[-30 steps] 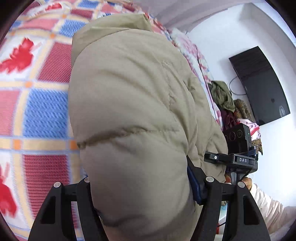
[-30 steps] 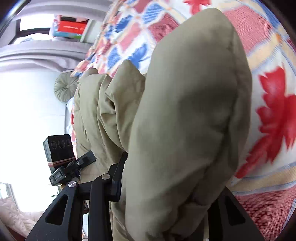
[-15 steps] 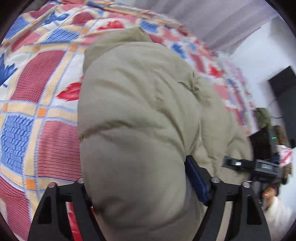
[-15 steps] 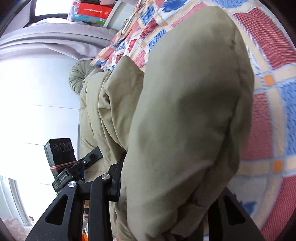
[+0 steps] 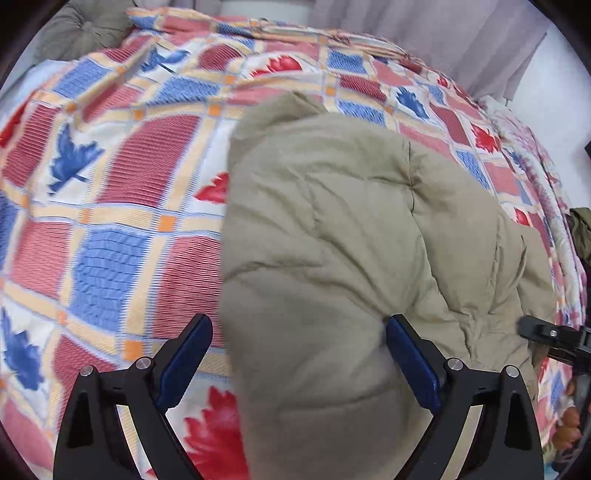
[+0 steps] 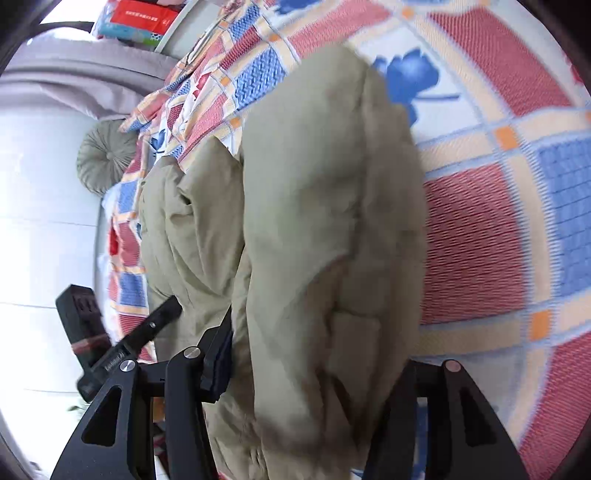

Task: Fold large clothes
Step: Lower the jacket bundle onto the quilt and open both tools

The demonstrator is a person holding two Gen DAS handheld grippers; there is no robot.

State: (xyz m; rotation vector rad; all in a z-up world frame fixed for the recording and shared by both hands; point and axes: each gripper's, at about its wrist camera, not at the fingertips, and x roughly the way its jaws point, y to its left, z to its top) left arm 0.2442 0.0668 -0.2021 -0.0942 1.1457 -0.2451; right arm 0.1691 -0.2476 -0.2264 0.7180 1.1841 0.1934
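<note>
A large khaki puffer jacket [image 5: 332, 229] lies bunched on a bed with a red, blue and white checked bedspread [image 5: 110, 184]. In the left wrist view my left gripper [image 5: 299, 358] is open: its blue-padded fingers [image 5: 184, 362] stand wide apart, and a thick fold of the jacket lies between them, touching only the right pad. In the right wrist view my right gripper [image 6: 314, 369] is shut on a thick fold of the jacket [image 6: 325, 221], which bulges over the jaws and hides the right pad.
A round grey-green cushion [image 6: 103, 158] lies at the bed's head. Red and blue boxes [image 6: 136, 22] sit on a shelf. Grey curtains [image 5: 424, 33] hang behind the bed. Dark clothes [image 5: 581, 229] lie at the bed's right edge. The other gripper shows at each view's edge [image 5: 550, 336].
My left gripper has opened and let go of the jacket fold, which has dropped towards the bedspread. Both views have swung over the bed. My right gripper still holds its fold.
</note>
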